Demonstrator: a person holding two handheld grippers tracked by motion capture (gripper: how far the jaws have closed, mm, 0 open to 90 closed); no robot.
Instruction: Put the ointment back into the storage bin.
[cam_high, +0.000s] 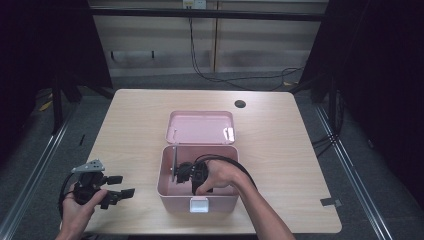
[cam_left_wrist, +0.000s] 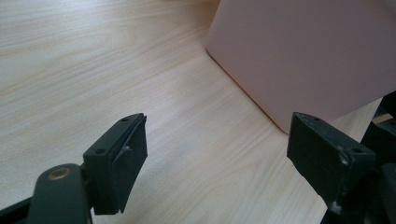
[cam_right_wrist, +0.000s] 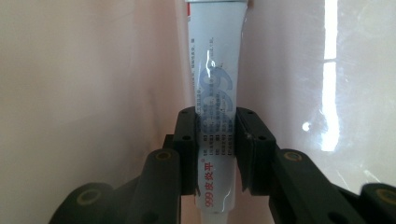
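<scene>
With our right gripper (cam_right_wrist: 217, 149) clenched on the ointment tube (cam_right_wrist: 217, 84) inside the pink box (cam_high: 165, 187), we should move slowly, clear of its walls; left gripper (cam_left_wrist: 217, 154) hangs released at eight o'clock over the counter (cam_high: 135, 115).

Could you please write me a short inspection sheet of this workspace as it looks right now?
Surface: light wooden table, with a round cable hole near its far edge.
Job's things: pink box with its lid open and folded back; white tube with printed text, inside the box.
Clutter: nothing seen on the table.
Grippers: left gripper open, above the table to the left of the box; right gripper inside the box, shut on the tube.
Cables: a black cable trails from the right gripper; another cable runs across the floor behind the table.
Surroundings: pale panelled wall behind, dark areas on both sides.
</scene>
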